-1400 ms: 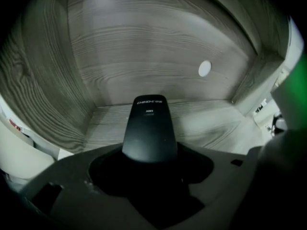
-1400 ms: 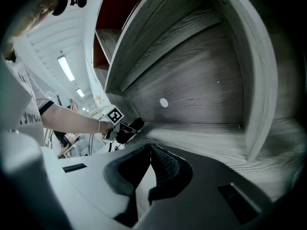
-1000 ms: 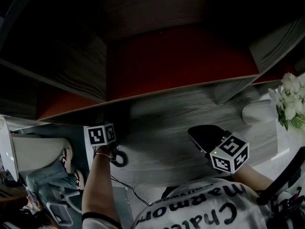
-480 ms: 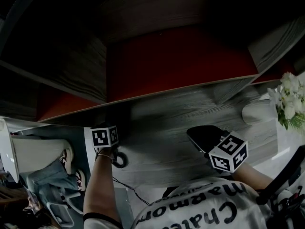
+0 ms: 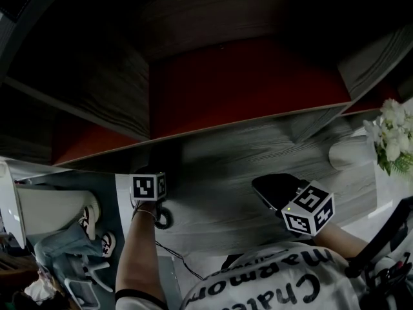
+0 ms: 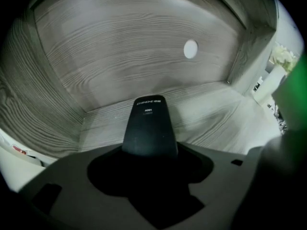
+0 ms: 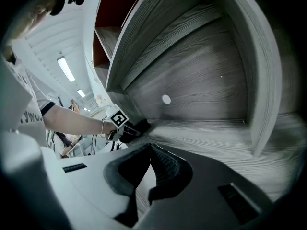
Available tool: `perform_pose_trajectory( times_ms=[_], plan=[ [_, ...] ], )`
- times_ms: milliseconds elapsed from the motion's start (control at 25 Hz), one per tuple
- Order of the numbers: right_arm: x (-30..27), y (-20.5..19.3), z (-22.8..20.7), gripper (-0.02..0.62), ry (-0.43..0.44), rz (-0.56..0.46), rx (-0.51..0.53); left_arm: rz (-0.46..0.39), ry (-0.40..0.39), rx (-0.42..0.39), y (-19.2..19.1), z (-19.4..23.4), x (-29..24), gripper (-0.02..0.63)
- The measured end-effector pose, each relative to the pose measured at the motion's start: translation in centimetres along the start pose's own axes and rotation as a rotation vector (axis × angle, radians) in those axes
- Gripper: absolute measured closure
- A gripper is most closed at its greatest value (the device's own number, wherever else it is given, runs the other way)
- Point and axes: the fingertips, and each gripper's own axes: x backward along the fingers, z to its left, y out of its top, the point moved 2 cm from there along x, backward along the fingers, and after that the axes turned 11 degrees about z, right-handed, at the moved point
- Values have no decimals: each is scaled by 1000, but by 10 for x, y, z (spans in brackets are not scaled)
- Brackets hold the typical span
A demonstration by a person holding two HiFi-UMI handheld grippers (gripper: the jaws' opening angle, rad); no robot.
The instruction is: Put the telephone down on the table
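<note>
While the telephone (image 6: 149, 128) is clamped in the left gripper (image 6: 149, 151), its long axis carried on from the jaws steeply down toward the table (image 6: 211, 114) below, the right gripper (image 7: 149, 150) is seen closed, empty and well apart.

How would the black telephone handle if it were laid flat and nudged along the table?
The telephone looks like a stiff moulded shell, so probably no flexing. Its smooth matte casing might slide on the table. Broad and flattish, it seems unlikely to roll.
</note>
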Motion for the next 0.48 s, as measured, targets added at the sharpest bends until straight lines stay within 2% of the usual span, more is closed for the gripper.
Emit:
perform_pose_trajectory(
  times_ms=[480],
  plan=[
    [-7, -6, 6, 583, 9, 23, 0, 48, -103, 64, -2, 0, -8, 331]
  ],
)
